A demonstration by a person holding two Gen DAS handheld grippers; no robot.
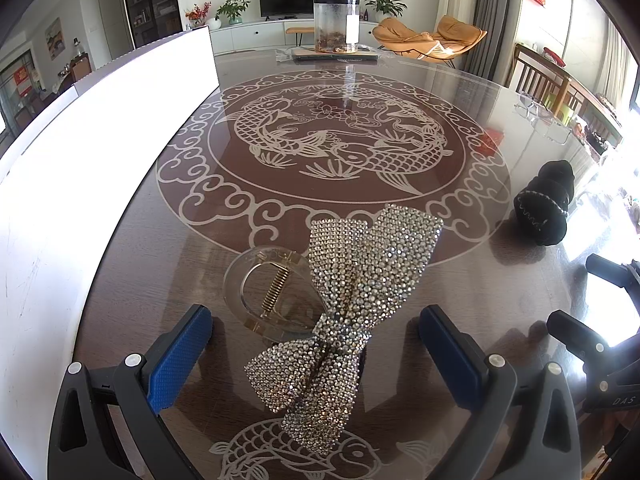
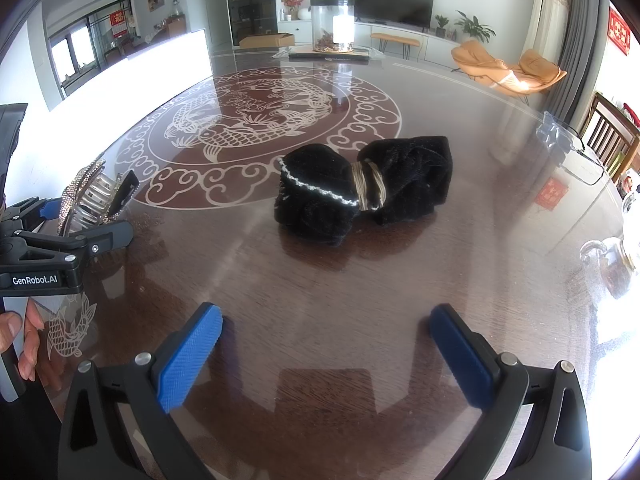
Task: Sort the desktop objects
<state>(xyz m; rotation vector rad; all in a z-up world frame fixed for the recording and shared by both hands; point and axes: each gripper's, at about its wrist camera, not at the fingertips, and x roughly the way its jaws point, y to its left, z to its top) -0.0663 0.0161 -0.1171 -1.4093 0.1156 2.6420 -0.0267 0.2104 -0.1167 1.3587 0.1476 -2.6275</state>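
A rhinestone bow hair claw (image 1: 352, 304) with a clear clip and gold spring lies on the glass-topped table, between the blue pads of my left gripper (image 1: 316, 340), which is open around it without touching. It also shows at the left of the right wrist view (image 2: 86, 196). A black velvet bow hair tie (image 2: 364, 186) with a tan wrapped middle lies ahead of my right gripper (image 2: 326, 344), which is open and empty. The black bow also shows at the right of the left wrist view (image 1: 546, 204).
A white box (image 1: 92, 132) stands along the table's left side. A clear jar (image 1: 336, 24) stands on a flat dark item at the far edge. A clear plastic tray (image 2: 570, 146) and glassware (image 2: 612, 260) sit at the right. The table (image 2: 320, 280) has carp patterns.
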